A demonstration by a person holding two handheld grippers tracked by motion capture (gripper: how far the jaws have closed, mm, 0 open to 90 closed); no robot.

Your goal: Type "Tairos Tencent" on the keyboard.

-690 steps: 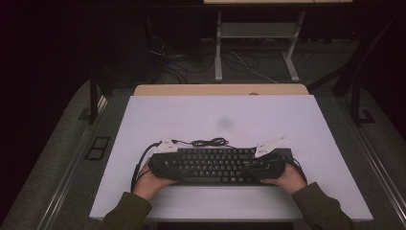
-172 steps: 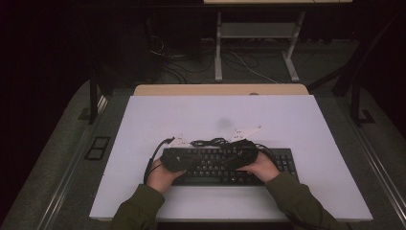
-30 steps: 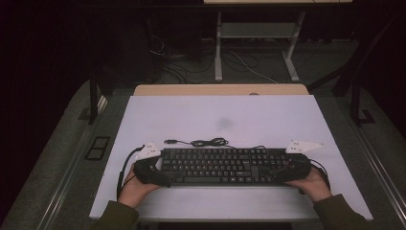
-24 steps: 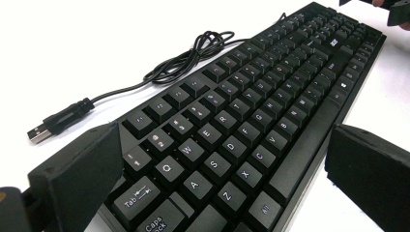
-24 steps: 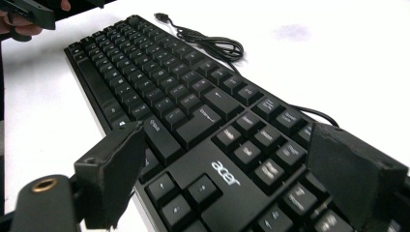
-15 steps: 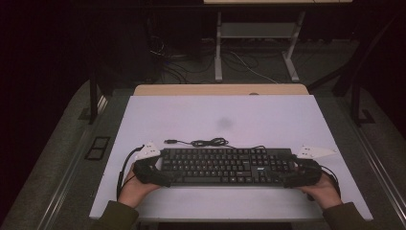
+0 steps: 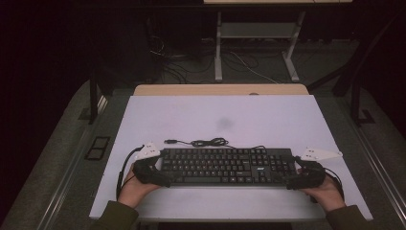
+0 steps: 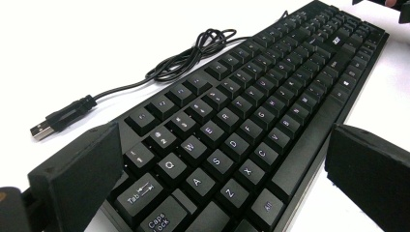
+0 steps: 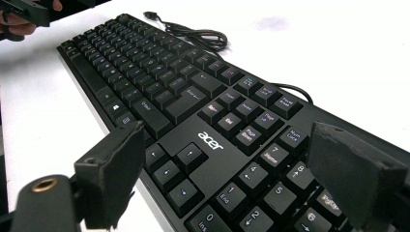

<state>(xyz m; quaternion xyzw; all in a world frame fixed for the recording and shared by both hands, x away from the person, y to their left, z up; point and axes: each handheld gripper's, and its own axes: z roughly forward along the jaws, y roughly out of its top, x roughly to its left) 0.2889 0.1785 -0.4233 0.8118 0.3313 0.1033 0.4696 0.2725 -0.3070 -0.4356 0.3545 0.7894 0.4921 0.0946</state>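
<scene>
A black Acer keyboard (image 7: 225, 165) lies flat near the front of the white table (image 7: 215, 112), its cable (image 7: 206, 142) coiled just behind it. My left gripper (image 7: 163, 174) sits at the keyboard's left end, open, its jaws straddling the Tab and Caps Lock corner (image 8: 159, 203); a gap shows between the near jaw and the keyboard's front edge. My right gripper (image 7: 293, 177) is at the right end, open, jaws either side of the number pad (image 9: 270, 193). The USB plug (image 8: 43, 128) rests loose on the table.
A faint grey smudge (image 7: 224, 123) marks the table's middle. A wooden strip (image 7: 220, 89) runs along the far edge. Beyond it on the dark floor are a metal desk frame (image 7: 253, 31) and loose cables (image 7: 167, 57).
My right gripper has edged back in toward the keyboard's right end after drawing away from it. The left gripper has barely moved, and the keyboard lies still.
</scene>
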